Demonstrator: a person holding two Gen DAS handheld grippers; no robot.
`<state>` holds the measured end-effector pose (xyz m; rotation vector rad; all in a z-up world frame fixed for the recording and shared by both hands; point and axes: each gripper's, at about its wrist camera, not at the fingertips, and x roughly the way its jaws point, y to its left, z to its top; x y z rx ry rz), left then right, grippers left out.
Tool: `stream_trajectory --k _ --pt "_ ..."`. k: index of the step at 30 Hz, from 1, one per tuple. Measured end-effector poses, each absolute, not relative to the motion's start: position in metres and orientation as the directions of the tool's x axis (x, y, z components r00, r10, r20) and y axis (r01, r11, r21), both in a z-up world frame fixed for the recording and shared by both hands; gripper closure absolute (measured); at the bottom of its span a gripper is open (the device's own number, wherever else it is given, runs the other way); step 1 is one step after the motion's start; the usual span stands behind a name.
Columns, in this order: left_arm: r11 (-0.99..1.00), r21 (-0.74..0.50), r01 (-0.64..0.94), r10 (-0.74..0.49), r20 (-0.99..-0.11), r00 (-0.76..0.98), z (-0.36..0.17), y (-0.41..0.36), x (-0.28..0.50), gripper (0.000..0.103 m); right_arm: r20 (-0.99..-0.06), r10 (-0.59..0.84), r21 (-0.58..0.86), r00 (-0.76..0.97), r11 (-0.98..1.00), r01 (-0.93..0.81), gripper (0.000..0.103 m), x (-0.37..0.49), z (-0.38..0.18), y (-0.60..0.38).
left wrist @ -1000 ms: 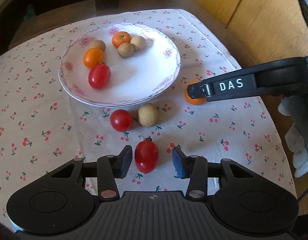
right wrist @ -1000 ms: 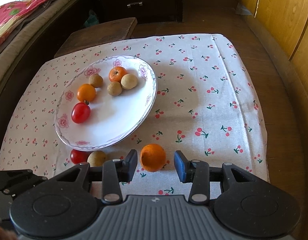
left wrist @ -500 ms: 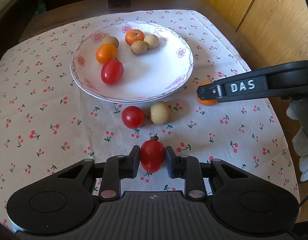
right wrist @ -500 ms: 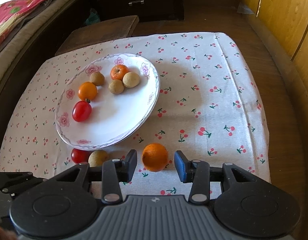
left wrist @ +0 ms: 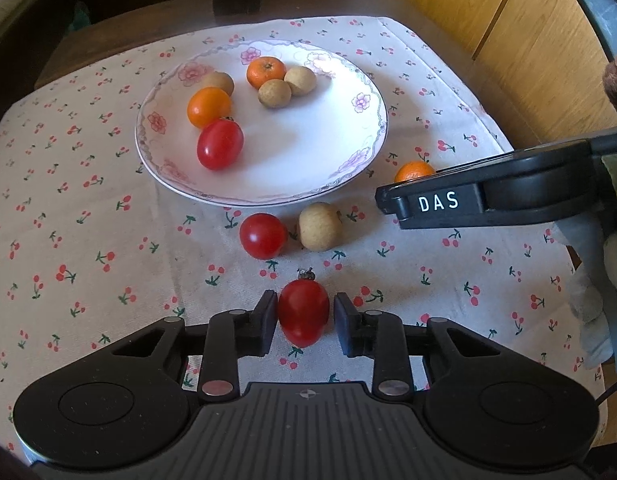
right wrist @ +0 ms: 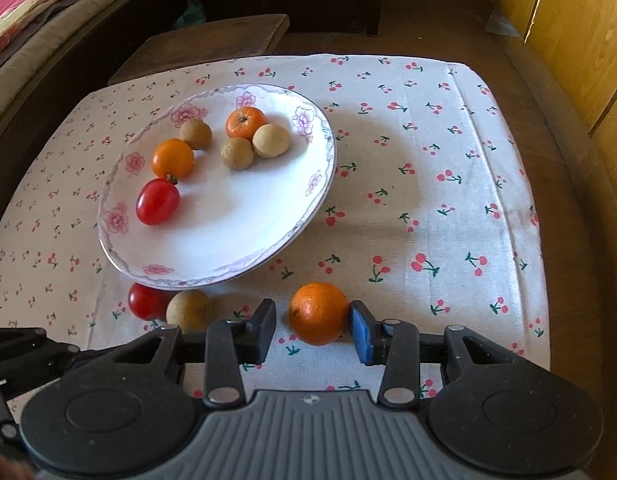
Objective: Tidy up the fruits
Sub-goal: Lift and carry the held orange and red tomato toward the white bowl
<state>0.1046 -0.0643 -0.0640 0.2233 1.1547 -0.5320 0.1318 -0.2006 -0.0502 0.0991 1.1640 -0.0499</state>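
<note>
A red cherry tomato [left wrist: 303,320] lies on the cloth between the jaws of my left gripper [left wrist: 305,308]. The jaws are opening: the left pad touches it and a thin gap shows at the right pad. A small orange [right wrist: 318,312] sits between the jaws of my right gripper [right wrist: 313,314], which are closing. The blue right pad touches it, while the left pad stands apart. The flowered white plate [left wrist: 308,152] behind holds several fruits: oranges, longans and a tomato. A second tomato [left wrist: 263,236] and a longan [left wrist: 320,226] lie just in front of the plate.
The cherry-print cloth [right wrist: 428,200] covers a small table with wood floor around it. Yellow wooden panels [left wrist: 508,20] stand at the right. A dark wooden bench [right wrist: 212,40] and a drawer unit are behind the table. Bedding [right wrist: 36,0] lies at far left.
My left jaws shut on the tomato half a second ago and have since eased off it. My right jaws have narrowed around the orange until the right pad touches it.
</note>
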Motion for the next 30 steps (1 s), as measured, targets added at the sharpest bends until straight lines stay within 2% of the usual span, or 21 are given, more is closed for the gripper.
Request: stream_trajectory --k 1,6,30 --pt "0.855 -0.098 0.509 -0.282 -0.911 0.299 -0.064 -0.064 0.104 0.064 -0.919 0.009 0.050 0.395 0.994 0.093 0.070 0.131 -0.050 -0.201" --pt "0.860 -0.097 0.501 -0.282 -0.909 0.307 -0.062 -0.065 0.104 0.069 -0.917 -0.003 0.036 0.400 0.995 0.091 0.071 0.126 -0.047 -0.202" --pt "0.856 -0.137 0.498 -0.309 -0.908 0.282 -0.053 -0.053 0.087 0.069 -0.919 0.035 0.048 0.393 0.999 0.024 0.071 0.088 -0.029 -0.188"
